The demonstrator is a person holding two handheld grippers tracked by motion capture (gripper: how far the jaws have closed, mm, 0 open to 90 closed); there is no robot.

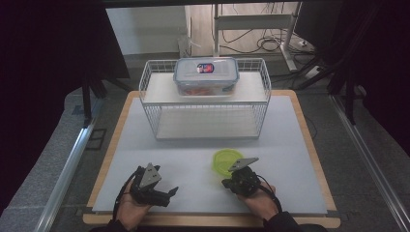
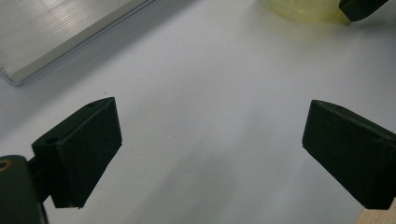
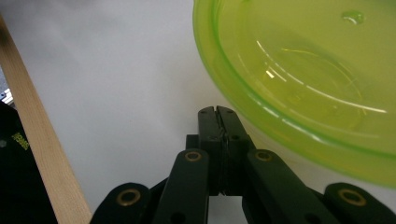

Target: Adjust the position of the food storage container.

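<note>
In the right gripper view the two black jaws are pressed flat together with nothing between them, and the tip of the right gripper is seen just beside the rim of a translucent green bowl, which lies on the white table surface; whether the tip touches the rim cannot be told. In the high view the same right gripper is held at the near right of the table, with the green bowl directly beyond it and partly covered by the grey plate on top of the gripper. In the left gripper view the jaws are spread wide apart over bare white surface, nothing being caught between them, and the left gripper is pointed across the table so that a pale edge of the bowl is seen at the upper right. In the high view the left gripper is held at the near left, well apart from the bowl. Farther back, a white wire basket rack is stood on the table, and a clear lidded food container with a red and blue label is set on its upper shelf. A light wooden edge is seen around the white surface.
</note>
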